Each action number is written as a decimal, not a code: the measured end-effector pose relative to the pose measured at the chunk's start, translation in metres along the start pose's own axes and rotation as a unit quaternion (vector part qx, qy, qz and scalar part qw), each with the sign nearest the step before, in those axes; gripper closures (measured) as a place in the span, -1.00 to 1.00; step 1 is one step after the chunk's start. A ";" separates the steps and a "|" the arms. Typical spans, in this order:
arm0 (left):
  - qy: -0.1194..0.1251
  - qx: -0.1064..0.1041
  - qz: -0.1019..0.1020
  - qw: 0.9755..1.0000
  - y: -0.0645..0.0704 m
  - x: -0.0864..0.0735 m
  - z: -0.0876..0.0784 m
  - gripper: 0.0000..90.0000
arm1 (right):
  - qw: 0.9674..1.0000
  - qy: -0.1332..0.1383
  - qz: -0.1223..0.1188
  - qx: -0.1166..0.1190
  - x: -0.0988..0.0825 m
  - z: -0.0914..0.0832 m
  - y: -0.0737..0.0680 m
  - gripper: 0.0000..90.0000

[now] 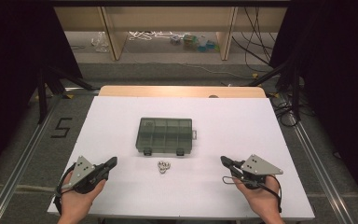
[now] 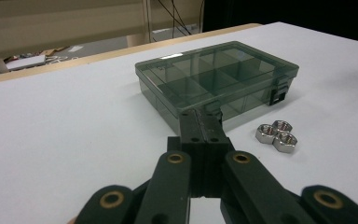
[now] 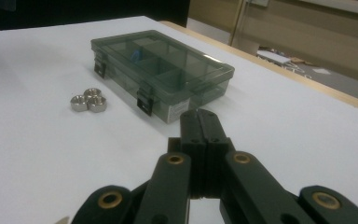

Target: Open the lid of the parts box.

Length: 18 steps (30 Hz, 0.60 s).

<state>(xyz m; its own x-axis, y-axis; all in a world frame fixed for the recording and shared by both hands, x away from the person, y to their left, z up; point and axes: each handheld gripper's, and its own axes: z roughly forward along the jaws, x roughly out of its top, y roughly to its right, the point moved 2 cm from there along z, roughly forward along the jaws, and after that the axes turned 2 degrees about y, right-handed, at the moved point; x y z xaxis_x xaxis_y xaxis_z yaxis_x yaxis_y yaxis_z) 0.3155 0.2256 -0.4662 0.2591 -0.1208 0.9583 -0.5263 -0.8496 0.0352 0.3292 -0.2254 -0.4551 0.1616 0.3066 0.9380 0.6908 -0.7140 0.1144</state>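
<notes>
- Left claw (image 1: 112, 163): held in the person's left hand (image 1: 81, 198) at the near left of the white bench (image 1: 112, 121). It rests low over the surface and points inward toward the centre. In the left gripper view its two black jaws are pressed flat together, clenched on nothing.
- Three silver metal hex nuts (image 1: 163, 166): clustered in a tight triangle, each touching its neighbours, lying flat on the bench near the front middle. They sit between the two claws, apart from both, and just in front of the box. The left gripper view shows them (image 2: 277, 136) to the right of the closed jaws; the right gripper view shows them (image 3: 89, 100) to the left of its jaws.
- Smoke-grey translucent plastic compartment box (image 1: 164, 136): rectangular, lid down, lying flat at the centre of the bench. Two dark latches face the person's side, and internal dividers show through the lid. A small blue item shows inside one compartment in the right gripper view; what it is cannot be told.
- Right claw (image 1: 224, 161): held in the person's right hand (image 1: 261, 198) at the near right of the bench, pointing inward toward the nuts. Jaws are clenched together, empty.
</notes>
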 end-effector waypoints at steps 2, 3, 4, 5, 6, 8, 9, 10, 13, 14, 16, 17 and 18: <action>-0.009 -0.001 0.005 1.000 0.000 0.003 0.007 1.00 | 1.000 -0.001 0.007 0.001 0.002 0.007 0.001 1.00; -0.012 0.000 0.005 1.000 0.000 0.004 0.013 1.00 | 1.000 -0.001 0.006 0.002 0.003 0.011 0.001 1.00; -0.016 0.000 0.008 1.000 -0.001 0.005 0.017 1.00 | 1.000 -0.013 0.013 0.005 0.004 0.015 0.001 1.00; -0.024 -0.002 0.007 1.000 -0.002 0.006 0.024 1.00 | 1.000 -0.012 0.011 0.008 0.004 0.019 0.002 1.00; -0.027 -0.003 0.009 1.000 -0.003 0.006 0.030 1.00 | 1.000 -0.019 0.013 0.010 0.005 0.024 0.002 1.00; -0.036 -0.002 0.008 0.999 -0.005 0.007 0.041 1.00 | 1.000 -0.017 0.012 0.016 0.006 0.035 0.002 1.00; -0.041 0.003 0.006 0.999 -0.008 0.008 0.049 1.00 | 1.000 -0.023 0.013 0.015 0.006 0.038 0.002 1.00; -0.045 0.003 0.007 0.999 -0.009 0.008 0.051 1.00 | 0.999 -0.028 0.016 0.020 0.007 0.044 0.002 1.00; -0.060 0.006 0.005 0.998 -0.012 0.008 0.066 1.00 | 0.999 -0.038 0.019 0.025 0.009 0.054 0.003 1.00; -0.063 0.007 0.001 0.998 -0.012 0.007 0.070 1.00 | 0.999 -0.040 0.017 0.028 0.009 0.059 0.004 1.00; -0.071 0.005 0.000 0.997 -0.013 0.006 0.076 1.00 | 0.999 -0.040 0.018 0.029 0.008 0.068 0.005 1.00; -0.075 0.006 0.003 0.997 -0.013 0.006 0.079 1.00 | 0.998 -0.050 0.024 0.032 0.008 0.074 0.006 1.00; -0.076 0.007 -0.002 0.997 -0.012 0.005 0.081 1.00 | 0.998 -0.050 0.024 0.032 0.008 0.074 0.006 1.00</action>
<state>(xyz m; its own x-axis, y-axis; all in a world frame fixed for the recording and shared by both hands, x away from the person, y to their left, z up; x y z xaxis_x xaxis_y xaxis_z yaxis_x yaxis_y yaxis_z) 0.3886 0.1938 -0.4845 0.3811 -0.1938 0.9040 -0.5143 -0.8569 0.0331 0.3868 -0.1801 -0.4709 0.2621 0.3367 0.9044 0.7232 -0.6890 0.0469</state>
